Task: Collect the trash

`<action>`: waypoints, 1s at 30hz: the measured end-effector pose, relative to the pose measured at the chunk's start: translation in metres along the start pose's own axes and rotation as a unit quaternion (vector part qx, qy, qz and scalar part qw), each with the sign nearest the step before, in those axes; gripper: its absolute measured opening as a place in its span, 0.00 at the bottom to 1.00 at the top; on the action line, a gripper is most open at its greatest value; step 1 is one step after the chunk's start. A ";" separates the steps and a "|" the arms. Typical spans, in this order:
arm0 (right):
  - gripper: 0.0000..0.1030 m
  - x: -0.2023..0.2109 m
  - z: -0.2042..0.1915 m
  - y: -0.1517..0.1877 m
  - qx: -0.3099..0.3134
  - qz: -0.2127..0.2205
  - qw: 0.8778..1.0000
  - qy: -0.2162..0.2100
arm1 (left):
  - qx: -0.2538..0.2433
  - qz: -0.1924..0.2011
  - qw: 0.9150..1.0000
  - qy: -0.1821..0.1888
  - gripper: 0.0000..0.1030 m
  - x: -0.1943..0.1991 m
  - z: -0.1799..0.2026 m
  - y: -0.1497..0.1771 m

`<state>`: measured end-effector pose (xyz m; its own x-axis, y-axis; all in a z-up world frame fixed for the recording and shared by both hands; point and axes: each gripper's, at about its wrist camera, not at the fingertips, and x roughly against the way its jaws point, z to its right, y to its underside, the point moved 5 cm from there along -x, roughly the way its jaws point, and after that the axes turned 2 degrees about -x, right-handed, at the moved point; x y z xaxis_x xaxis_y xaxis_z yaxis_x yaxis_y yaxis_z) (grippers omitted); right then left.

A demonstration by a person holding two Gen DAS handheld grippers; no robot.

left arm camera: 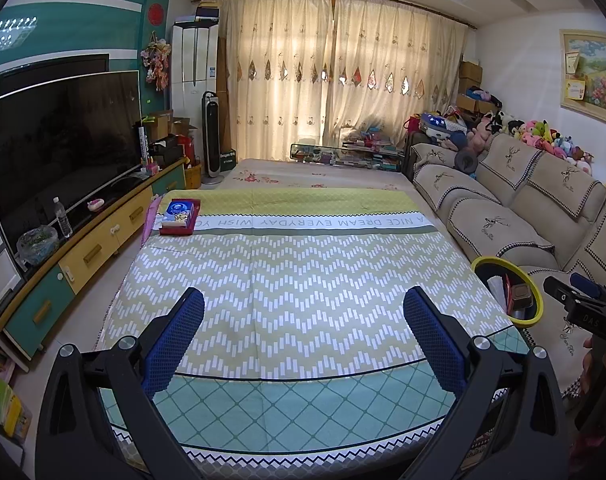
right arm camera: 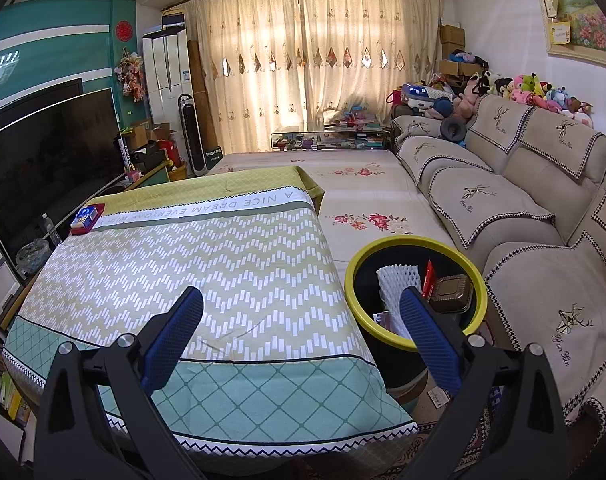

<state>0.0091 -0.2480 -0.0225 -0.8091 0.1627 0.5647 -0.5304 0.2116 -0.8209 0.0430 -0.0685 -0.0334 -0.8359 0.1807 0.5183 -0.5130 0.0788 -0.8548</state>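
Beside the surface, the yellow-rimmed bin holds the trash: white foam netting, a brown tray. We carry both tools, left tool and right tool, spread wide and empty. Swinging the right one carelessly could tip the bin.

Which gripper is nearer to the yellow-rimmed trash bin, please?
Right. The right gripper hovers open beside the bin, one finger overlapping its rim. The left gripper, also open, is over the table, bin off to its right.
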 end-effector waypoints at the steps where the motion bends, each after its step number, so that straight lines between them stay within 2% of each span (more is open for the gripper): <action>1: 0.91 -0.001 0.000 0.000 0.000 -0.001 1.000 0.000 | 0.001 0.000 1.000 0.000 0.95 0.000 0.000 0.000; 30: 0.91 -0.004 -0.003 0.004 0.001 -0.005 1.000 -0.004 | 0.004 -0.002 1.000 0.001 0.95 -0.003 -0.003 0.004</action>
<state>0.0107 -0.2447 -0.0278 -0.8059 0.1531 0.5719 -0.5387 0.2110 -0.8156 0.0440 -0.0655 -0.0386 -0.8338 0.1819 0.5213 -0.5176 0.0713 -0.8527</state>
